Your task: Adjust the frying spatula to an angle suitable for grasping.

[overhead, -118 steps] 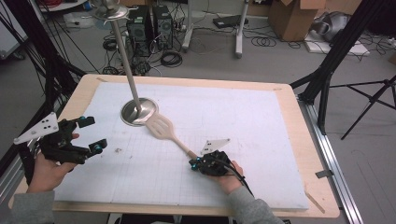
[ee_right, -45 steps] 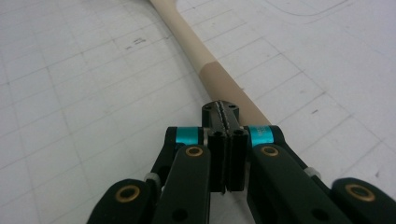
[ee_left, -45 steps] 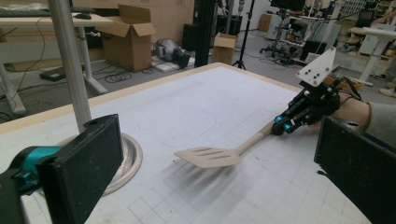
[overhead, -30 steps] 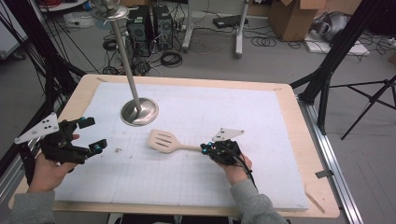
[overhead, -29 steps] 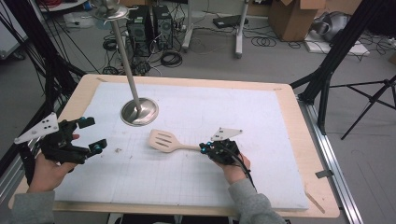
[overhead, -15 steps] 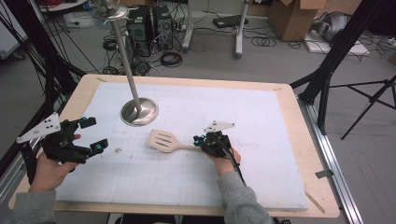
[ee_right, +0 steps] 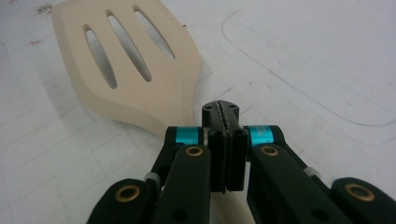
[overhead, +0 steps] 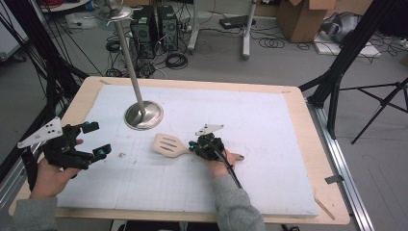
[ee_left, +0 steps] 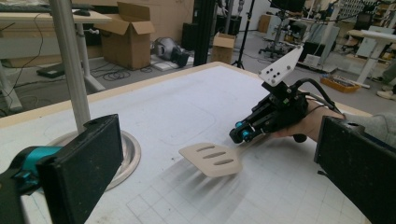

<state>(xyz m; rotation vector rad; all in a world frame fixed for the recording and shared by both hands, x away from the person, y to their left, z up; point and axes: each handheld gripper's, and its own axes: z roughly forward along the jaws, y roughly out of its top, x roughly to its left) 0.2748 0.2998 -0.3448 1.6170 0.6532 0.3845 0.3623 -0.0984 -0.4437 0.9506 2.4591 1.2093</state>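
A pale wooden slotted spatula (overhead: 167, 144) lies level near the middle of the white mat, head pointing left. Its handle runs under my right gripper (overhead: 195, 145), and the handle's end pokes out behind the hand. In the right gripper view the jaws (ee_right: 220, 109) are pressed together over the handle, just behind the spatula head (ee_right: 135, 70). The left gripper view shows the spatula (ee_left: 212, 158) held slightly above the mat, with a shadow under it, and the right gripper (ee_left: 243, 133) behind it. My left gripper (overhead: 96, 139) hangs open and empty at the mat's left edge.
A metal stand with a round base (overhead: 143, 115) and a tall pole (overhead: 126, 53) rises at the back left of the mat, just behind the spatula head. The wooden table edge (overhead: 332, 207) frames the mat. Tripod legs, cables and boxes sit on the floor beyond.
The spatula has swung from a diagonal beside the stand base to level and come nearer the front. Over the last second my right gripper carried it slightly left. The left gripper has barely moved.
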